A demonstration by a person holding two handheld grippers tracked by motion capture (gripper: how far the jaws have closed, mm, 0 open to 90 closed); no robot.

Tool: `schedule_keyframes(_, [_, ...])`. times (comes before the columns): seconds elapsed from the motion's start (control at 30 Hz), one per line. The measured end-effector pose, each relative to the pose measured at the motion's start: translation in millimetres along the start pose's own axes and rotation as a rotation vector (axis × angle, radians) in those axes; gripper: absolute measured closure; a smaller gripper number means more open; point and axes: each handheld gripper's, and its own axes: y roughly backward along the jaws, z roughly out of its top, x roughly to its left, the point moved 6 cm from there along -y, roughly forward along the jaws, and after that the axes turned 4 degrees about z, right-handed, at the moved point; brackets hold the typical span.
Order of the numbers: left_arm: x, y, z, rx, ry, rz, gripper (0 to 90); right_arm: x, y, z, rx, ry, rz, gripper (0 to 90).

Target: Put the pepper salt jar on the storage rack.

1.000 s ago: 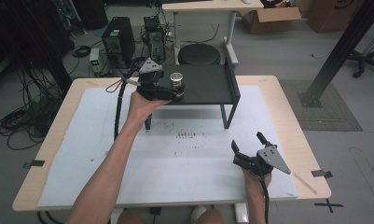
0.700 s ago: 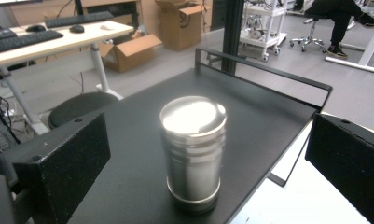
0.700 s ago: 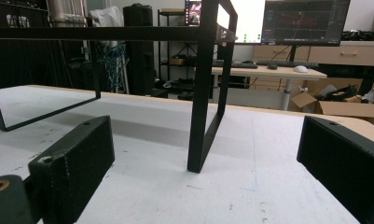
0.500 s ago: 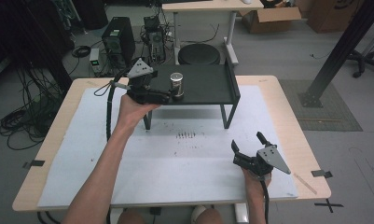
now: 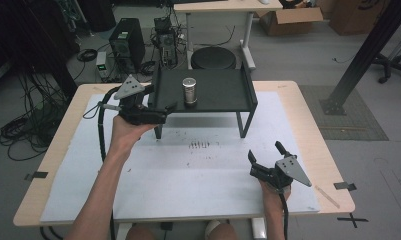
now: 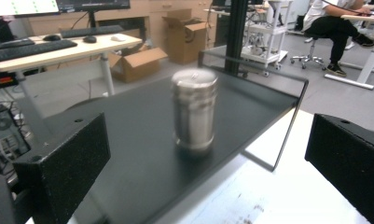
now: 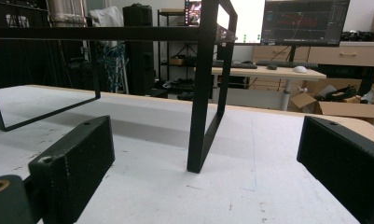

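Nearest us, the right gripper (image 5: pixel 267 159) sits low on the white surface (image 5: pixel 198 185), jaws spread, nothing between them, well apart from the action. Up ahead, the left gripper (image 5: pixel 160 99) hovers at the left edge of the black raised tray (image 5: pixel 228 92), jaws wide apart and empty. In the left gripper view the steel canister (image 6: pixel 194 109) stands upright on that shelf, squarely between the jaws but farther on. If a grab is the plan, I'd say go in level, straddle the cylinder at mid-height, and close gently; smooth metal could slip or tip. The tray carries just that canister; whether its lid hides anything, I can't tell.
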Motion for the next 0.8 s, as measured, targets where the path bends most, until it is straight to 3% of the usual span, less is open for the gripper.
schedule_keyframes(0.5, [21.6,41.5,-39.6,-0.027,0.04,0.059,0.4,0.2,0.3,0.0,-0.001,0.003,-0.003,3.5])
schedule_keyframes(0.67, [25.5,52.4,-54.8,-0.028,0.018,0.101,0.3,0.3,0.3,0.1,-0.001,0.004,-0.003,3.6])
schedule_keyframes(0.8, [28.7,60.5,-69.6,-0.034,0.028,0.115,0.3,0.3,0.3,0.0,-0.001,0.003,-0.003,3.6])
